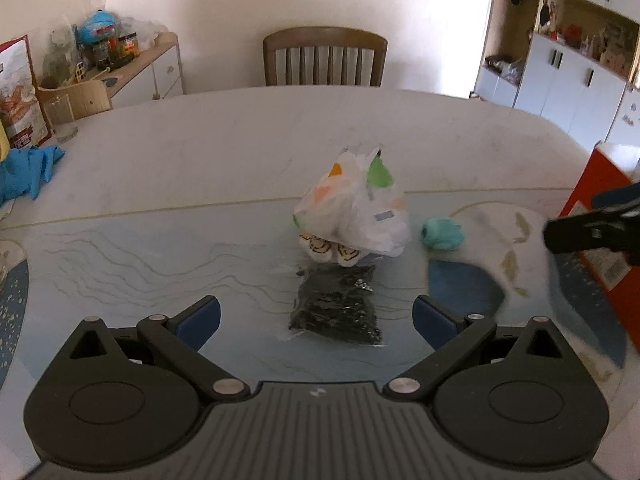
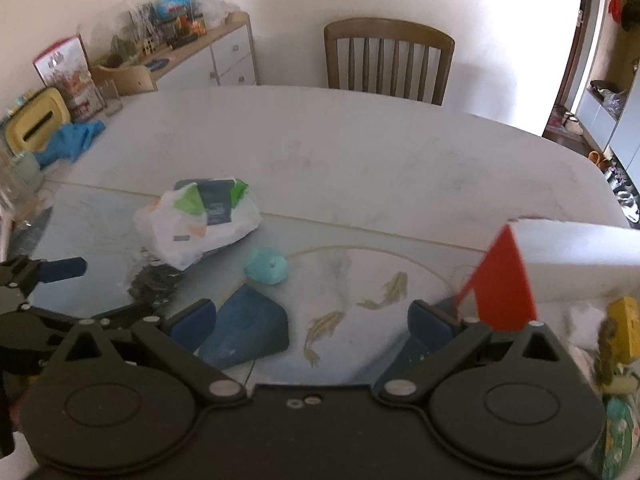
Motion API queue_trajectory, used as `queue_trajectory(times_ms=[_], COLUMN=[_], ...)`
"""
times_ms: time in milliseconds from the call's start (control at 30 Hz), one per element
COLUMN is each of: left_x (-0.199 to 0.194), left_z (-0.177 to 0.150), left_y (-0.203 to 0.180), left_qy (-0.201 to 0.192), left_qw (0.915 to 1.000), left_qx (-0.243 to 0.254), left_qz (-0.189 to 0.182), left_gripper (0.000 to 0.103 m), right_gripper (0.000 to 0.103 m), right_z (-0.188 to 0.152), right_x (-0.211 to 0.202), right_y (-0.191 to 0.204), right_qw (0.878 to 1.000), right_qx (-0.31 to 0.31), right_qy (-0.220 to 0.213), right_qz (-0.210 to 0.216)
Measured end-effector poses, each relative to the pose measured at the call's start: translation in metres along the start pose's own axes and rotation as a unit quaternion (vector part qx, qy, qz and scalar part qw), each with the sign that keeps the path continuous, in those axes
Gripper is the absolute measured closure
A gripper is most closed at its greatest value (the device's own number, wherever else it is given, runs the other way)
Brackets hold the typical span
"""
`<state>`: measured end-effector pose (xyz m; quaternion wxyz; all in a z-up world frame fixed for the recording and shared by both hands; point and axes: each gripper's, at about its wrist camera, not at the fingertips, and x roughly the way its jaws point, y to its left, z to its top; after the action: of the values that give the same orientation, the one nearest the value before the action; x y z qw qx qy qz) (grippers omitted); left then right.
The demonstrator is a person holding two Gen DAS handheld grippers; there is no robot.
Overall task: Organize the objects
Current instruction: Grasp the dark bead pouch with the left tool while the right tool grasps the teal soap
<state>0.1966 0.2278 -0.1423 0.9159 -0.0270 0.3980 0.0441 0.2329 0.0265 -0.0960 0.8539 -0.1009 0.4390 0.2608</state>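
A clear packet of black bits (image 1: 336, 306) lies on the table straight ahead of my left gripper (image 1: 316, 320), which is open and empty just short of it. Behind the packet sits a crumpled white plastic bag (image 1: 354, 210) with striped socks (image 1: 328, 251) poking out beneath. A teal lump (image 1: 442, 234) rests to its right. In the right wrist view the bag (image 2: 196, 216), teal lump (image 2: 266, 266) and black packet (image 2: 154, 284) lie to the left. My right gripper (image 2: 312, 322) is open and empty above the fish-patterned mat (image 2: 360, 300). The left gripper (image 2: 44, 272) shows at left.
A red and white box (image 2: 520, 280) stands at the right of the table (image 1: 240, 140). Blue gloves (image 1: 28, 170), a glass (image 1: 60, 118) and a printed carton (image 1: 18, 92) sit at the far left. A wooden chair (image 1: 324, 58) faces the far edge. A yellow container (image 2: 34, 122) is beside the gloves.
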Motion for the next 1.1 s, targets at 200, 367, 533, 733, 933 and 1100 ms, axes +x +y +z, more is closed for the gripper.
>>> queue_trajectory(times_ms=[200, 367, 533, 733, 933, 1100], left_x=[0.016, 0.025, 0.028, 0.029, 0.030, 0.030], left_z=[-0.002, -0.002, -0.005, -0.007, -0.006, -0.003], left_y=[-0.003, -0.006, -0.008, -0.010, -0.012, -0.013], left_qy=[0.009, 0.010, 0.003, -0.004, -0.001, 0.000], left_qw=[0.9999, 0.9999, 0.9999, 0.9999, 0.9999, 0.9998], left_qx=[0.008, 0.006, 0.008, 0.010, 0.013, 0.018], left_qz=[-0.001, 0.006, 0.007, 0.003, 0.001, 0.001], left_gripper=[0.000, 0.000, 0.000, 0.001, 0.018, 0.041], right_gripper=[0.004, 0.008, 0.011, 0.021, 0.026, 0.035], right_z=[0.007, 0.012, 0.018, 0.020, 0.020, 0.020], right_x=[0.040, 0.061, 0.073, 0.080, 0.083, 0.083], right_y=[0.007, 0.011, 0.017, 0.021, 0.025, 0.026], right_qw=[1.000, 0.999, 0.999, 0.998, 0.998, 0.998], right_qx=[-0.010, -0.016, -0.020, -0.025, -0.030, -0.041], right_qy=[0.025, 0.040, 0.044, 0.050, 0.050, 0.052], right_qz=[0.003, 0.008, 0.013, 0.022, 0.020, 0.011])
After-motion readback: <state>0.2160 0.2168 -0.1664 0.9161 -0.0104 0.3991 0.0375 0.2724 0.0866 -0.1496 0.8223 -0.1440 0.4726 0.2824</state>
